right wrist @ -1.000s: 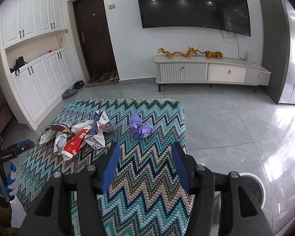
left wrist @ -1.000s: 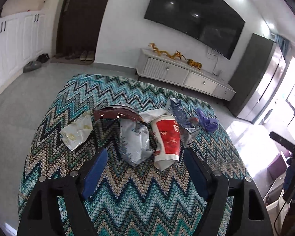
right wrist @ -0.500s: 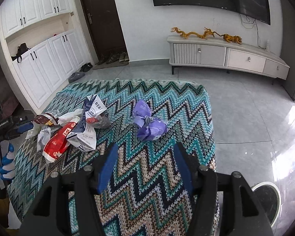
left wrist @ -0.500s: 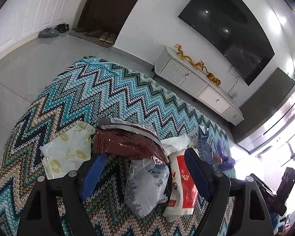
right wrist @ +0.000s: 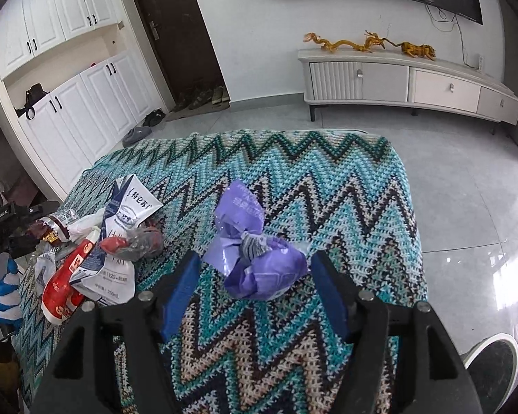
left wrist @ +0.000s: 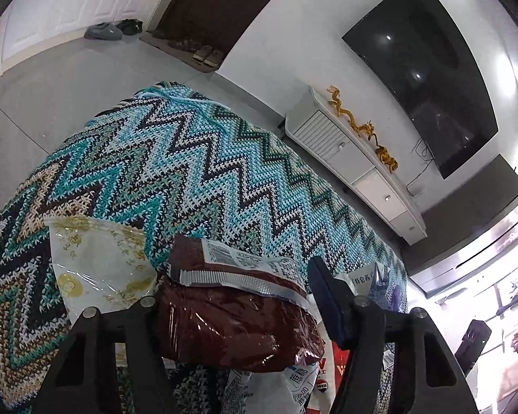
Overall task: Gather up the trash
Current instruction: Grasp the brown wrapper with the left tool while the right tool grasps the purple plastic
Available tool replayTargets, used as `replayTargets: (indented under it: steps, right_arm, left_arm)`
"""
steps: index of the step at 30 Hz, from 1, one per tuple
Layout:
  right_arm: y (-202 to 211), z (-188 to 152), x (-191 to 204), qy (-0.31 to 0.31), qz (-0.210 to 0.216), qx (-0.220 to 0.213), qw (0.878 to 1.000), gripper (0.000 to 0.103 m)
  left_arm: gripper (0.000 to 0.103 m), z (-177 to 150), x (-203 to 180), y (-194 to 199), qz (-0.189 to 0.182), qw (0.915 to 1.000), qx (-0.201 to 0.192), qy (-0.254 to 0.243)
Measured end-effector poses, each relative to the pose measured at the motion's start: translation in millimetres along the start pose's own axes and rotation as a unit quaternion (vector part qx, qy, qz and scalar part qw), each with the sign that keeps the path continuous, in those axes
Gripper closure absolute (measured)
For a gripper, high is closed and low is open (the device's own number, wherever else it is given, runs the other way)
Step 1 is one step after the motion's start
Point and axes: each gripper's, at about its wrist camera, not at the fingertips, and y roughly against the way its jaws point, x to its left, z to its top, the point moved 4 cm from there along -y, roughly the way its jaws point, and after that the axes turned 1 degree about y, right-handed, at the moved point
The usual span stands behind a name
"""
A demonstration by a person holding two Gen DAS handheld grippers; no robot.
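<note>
Here the left gripper point(left wrist: 240, 305) straddles the brown bag point(left wrist: 238, 324), jaws wide; its left pad is hidden behind the bag, so contact is unclear. A white wrapper point(left wrist: 100, 265) lies just left. The right gripper point(right wrist: 255, 293), also wide open, brackets the purple bag point(right wrist: 255, 258) without touching. Both have closed in since half a second ago, on the blanket point(right wrist: 328, 179).

Reading "GenRobot.AI" in white letters on the black device point(right wrist: 3, 219) at the left edge of the right wrist view. Showing "120" and "250mL" on the white and blue carton wrapper point(right wrist: 115, 272) at lower left, under Chinese characters too warped to make out. Showing only partial white letters on the red packet point(left wrist: 338, 362) at the bottom of the left wrist view, unreadable.
</note>
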Motion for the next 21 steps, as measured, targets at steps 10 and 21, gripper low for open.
replayTargets:
  steps: [10, 21]
  right_arm:
    - [-14, 4, -4, 0.004, 0.019, -0.005, 1.0, 0.06]
    - [48, -6, 23, 0.018, 0.023, -0.041, 0.999, 0.066]
  left_arm:
    - [0.084, -3, -7, -2, -0.038, 0.9991, -0.004, -0.018]
    - [0.094, -10, -40, 50, -0.081, 0.9948, -0.03, -0.054]
